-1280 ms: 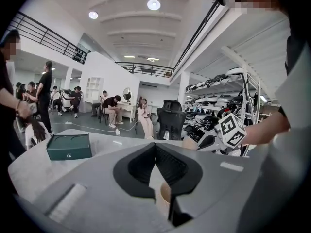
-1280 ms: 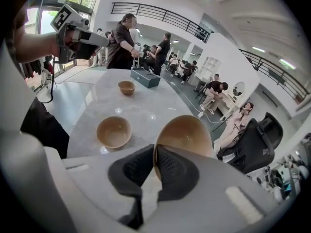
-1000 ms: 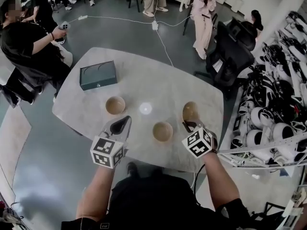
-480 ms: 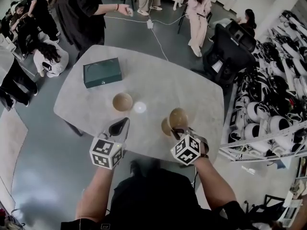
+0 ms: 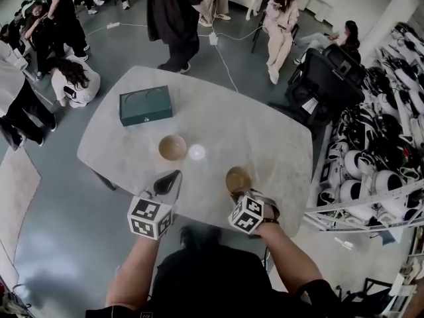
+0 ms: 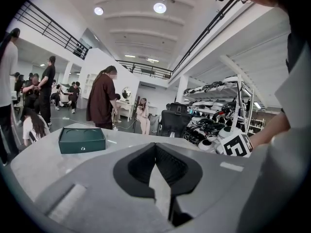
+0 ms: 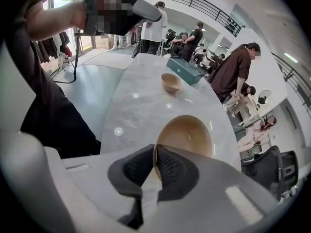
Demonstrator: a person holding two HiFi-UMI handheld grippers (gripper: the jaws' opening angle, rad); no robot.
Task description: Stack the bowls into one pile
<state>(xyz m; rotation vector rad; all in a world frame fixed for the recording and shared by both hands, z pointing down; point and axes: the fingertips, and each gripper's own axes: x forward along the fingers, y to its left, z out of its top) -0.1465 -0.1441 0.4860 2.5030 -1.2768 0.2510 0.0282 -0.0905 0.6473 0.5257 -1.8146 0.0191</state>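
Far left on the table (image 5: 252,124): green box (image 5: 145,106), lid down, contents hidden. Just right of it, loose bowl (image 5: 172,147), upright and empty, well apart from both tools. Nearer the front edge, left gripper (image 5: 167,183), pads pressed together on nothing, hovering idle. Right of centre, second bowl (image 5: 238,179), likewise empty, pinched at its near rim by the right gripper (image 5: 245,196), low over the table or resting on it; cannot tell whether another bowl lies beneath. Looks like mid-placement in the stacking. Next, probably: settle the held bowl level, ease the rim free without tipping it, then fetch the loose bowl and nest it into the same pile.
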